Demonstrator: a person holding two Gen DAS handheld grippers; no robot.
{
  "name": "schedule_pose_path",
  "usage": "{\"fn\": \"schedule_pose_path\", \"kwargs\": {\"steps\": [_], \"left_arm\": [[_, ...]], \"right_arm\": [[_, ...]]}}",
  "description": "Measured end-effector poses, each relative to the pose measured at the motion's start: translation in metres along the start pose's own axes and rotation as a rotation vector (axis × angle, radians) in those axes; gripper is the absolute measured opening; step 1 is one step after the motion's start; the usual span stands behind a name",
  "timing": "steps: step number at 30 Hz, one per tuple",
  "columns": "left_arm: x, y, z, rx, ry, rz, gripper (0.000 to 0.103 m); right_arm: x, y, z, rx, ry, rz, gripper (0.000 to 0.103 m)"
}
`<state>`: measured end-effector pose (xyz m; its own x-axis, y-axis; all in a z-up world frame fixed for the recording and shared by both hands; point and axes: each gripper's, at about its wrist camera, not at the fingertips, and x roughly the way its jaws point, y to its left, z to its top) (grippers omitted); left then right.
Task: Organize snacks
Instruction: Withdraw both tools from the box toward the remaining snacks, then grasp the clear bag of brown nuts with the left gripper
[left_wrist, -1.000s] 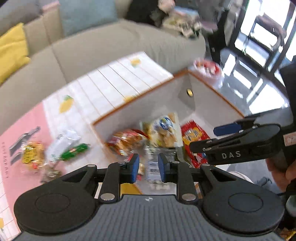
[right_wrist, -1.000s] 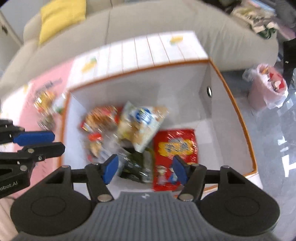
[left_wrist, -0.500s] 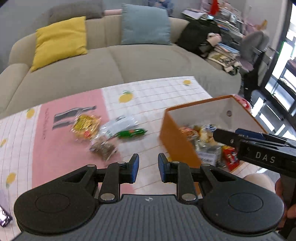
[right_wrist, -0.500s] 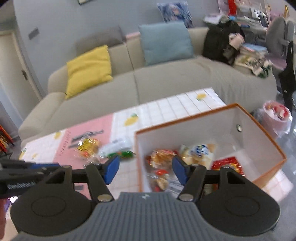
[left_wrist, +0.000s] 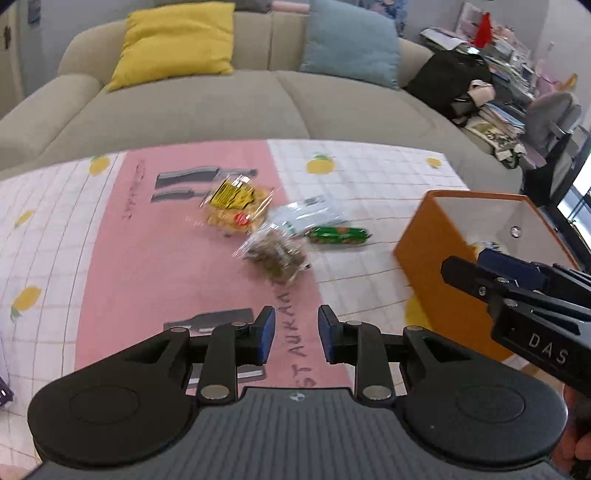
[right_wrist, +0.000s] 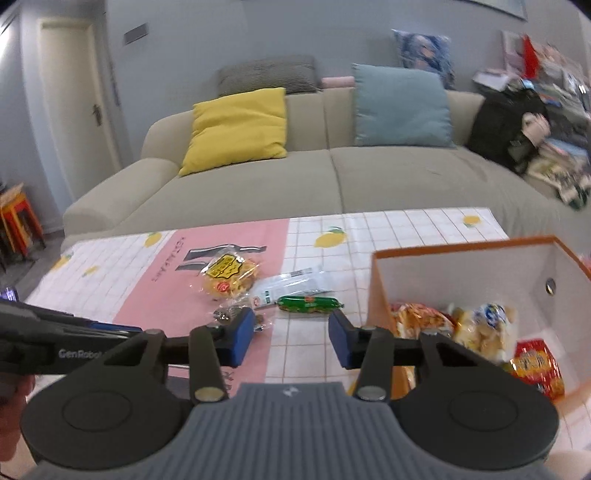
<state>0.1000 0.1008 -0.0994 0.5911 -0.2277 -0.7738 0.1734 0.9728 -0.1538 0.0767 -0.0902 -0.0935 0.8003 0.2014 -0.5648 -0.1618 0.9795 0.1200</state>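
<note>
An orange box (right_wrist: 461, 251) with white inside stands at the table's right end (left_wrist: 424, 240) and holds several snack packs (right_wrist: 480, 328). On the cloth lie a yellow snack bag (left_wrist: 236, 206) (right_wrist: 231, 275), a clear bag of brown bits (left_wrist: 277, 254), a white packet (left_wrist: 314, 214) (right_wrist: 291, 284) and a green stick pack (left_wrist: 338, 235) (right_wrist: 308, 304). My left gripper (left_wrist: 293, 334) is open and empty, near side of these snacks. My right gripper (right_wrist: 291, 338) is open and empty, just left of the box.
The table carries a pink and white lemon-print cloth (left_wrist: 147, 258). A beige sofa (right_wrist: 332, 177) with a yellow cushion (right_wrist: 236, 129) and a blue cushion (right_wrist: 400, 105) runs behind it. Clutter and a black bag (right_wrist: 506, 125) sit at the right.
Both grippers have pulled back and up out of the box and swung left toward the loose snacks. Both stay empty; the left gripper's gap looks the same.
</note>
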Motion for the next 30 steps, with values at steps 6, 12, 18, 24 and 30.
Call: {"fn": "schedule_pose_path", "kwargs": {"steps": [6, 12, 18, 24, 30], "left_arm": [[0.024, 0.02, 0.001, -0.074, 0.021, 0.0, 0.046], [0.05, 0.029, 0.01, -0.194, 0.029, 0.001, 0.055], [0.076, 0.037, 0.027, -0.309, 0.044, -0.031, 0.066], [0.11, 0.035, 0.047, -0.398, 0.076, 0.023, 0.072], [0.137, 0.037, 0.061, -0.471, 0.115, 0.041, 0.073]], "right_arm": [[0.044, 0.017, -0.009, -0.072, 0.052, 0.01, 0.045], [0.098, 0.025, -0.02, -0.224, 0.076, -0.04, 0.043], [0.137, 0.018, -0.015, -0.211, 0.085, -0.075, 0.038], [0.165, 0.013, -0.008, -0.259, 0.067, -0.114, 0.039], [0.189, 0.01, -0.002, -0.297, 0.071, -0.117, 0.04]]}}
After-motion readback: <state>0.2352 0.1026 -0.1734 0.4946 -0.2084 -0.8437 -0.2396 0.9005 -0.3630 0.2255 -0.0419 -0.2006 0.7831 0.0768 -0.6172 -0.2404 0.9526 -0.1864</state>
